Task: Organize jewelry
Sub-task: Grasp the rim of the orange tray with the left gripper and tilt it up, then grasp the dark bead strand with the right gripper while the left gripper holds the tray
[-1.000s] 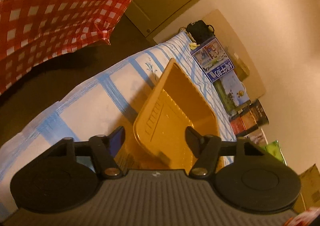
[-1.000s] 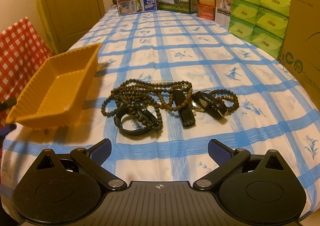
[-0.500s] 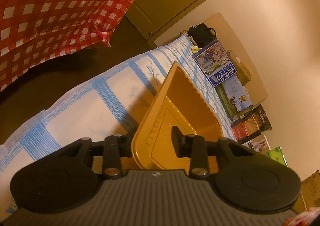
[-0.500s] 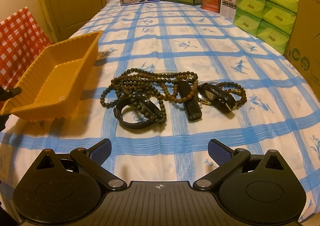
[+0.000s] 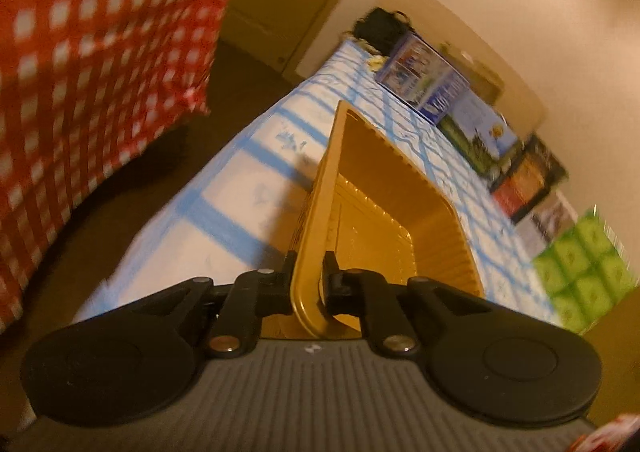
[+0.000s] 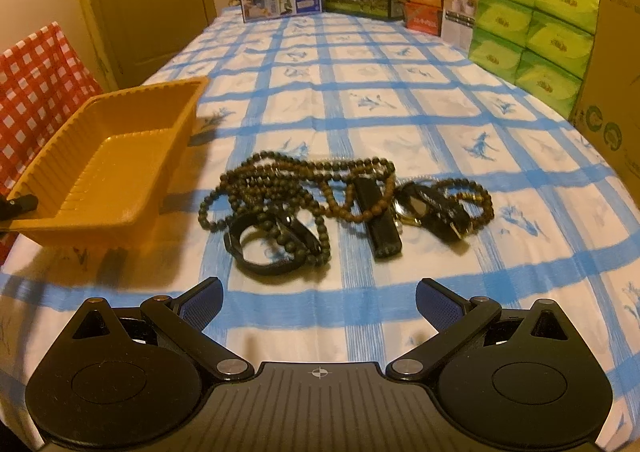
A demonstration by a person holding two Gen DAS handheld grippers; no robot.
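Clamped on the near rim of the yellow tray, the left gripper has just been closing, and the thin plastic edge is now pinched between its jaws. In the left wrist view the tray is seen running from the lower centre towards the upper middle of the frame, its long axis lined up with the fingers; its near end appears lifted off the blue-checked tablecloth.

In the right wrist view the tray lies at the left, empty, with the tangle of bead strands, a black bracelet and a dark watch just beside it at the centre, not touching it. The right gripper is held at the bottom centre with jaws spread and nothing between them, pointed straight at the jewelry. That pile is judged nearer to the right hand, while the tray would have to be drawn rightward towards it.
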